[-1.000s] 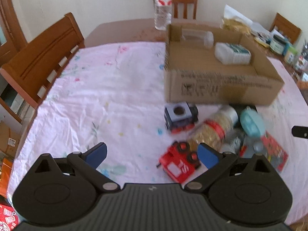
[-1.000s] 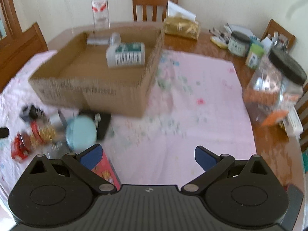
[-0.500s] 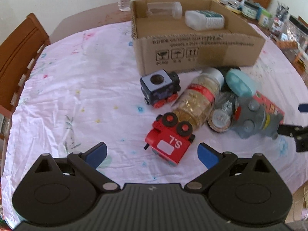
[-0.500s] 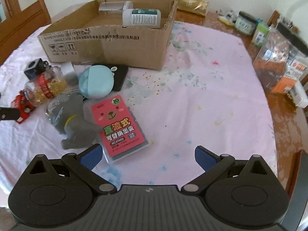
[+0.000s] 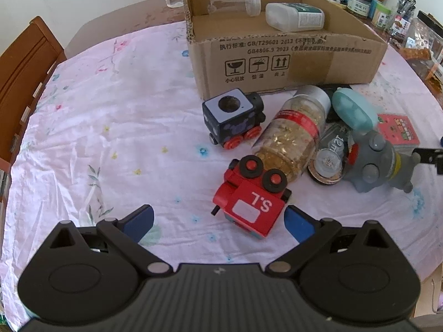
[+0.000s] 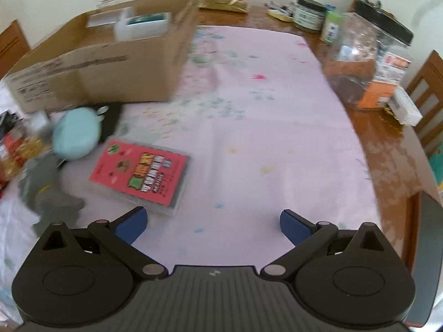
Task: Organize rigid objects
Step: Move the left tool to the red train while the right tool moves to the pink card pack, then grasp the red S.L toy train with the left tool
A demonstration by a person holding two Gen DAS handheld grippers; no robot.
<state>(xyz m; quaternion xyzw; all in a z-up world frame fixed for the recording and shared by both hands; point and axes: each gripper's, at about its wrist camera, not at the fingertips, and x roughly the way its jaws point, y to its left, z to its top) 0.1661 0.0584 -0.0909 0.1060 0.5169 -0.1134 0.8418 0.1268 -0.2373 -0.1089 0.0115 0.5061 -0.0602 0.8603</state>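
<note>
Cloth-covered table [image 5: 110,127], left to right: left gripper [image 5: 217,222], jaws wide apart and empty, with red train [image 5: 250,202] on its side just ahead, touching the right finger; black train [image 5: 232,117] upright; gold jar [image 5: 293,135] lying against the red train; grey toy [image 5: 373,163]; teal case [image 5: 351,110]; pink card pack [image 6: 141,174]. Box [image 5: 290,63] behind holds two bottles. Right gripper [image 6: 211,222], spread open, empty, over bare cloth.

Open pink cloth [image 5: 110,127] left of toy cluster: free passage. Cardboard box [image 5: 288,61] blocks behind; red train [image 5: 250,199] just ahead of left gripper [image 5: 218,222].
</note>
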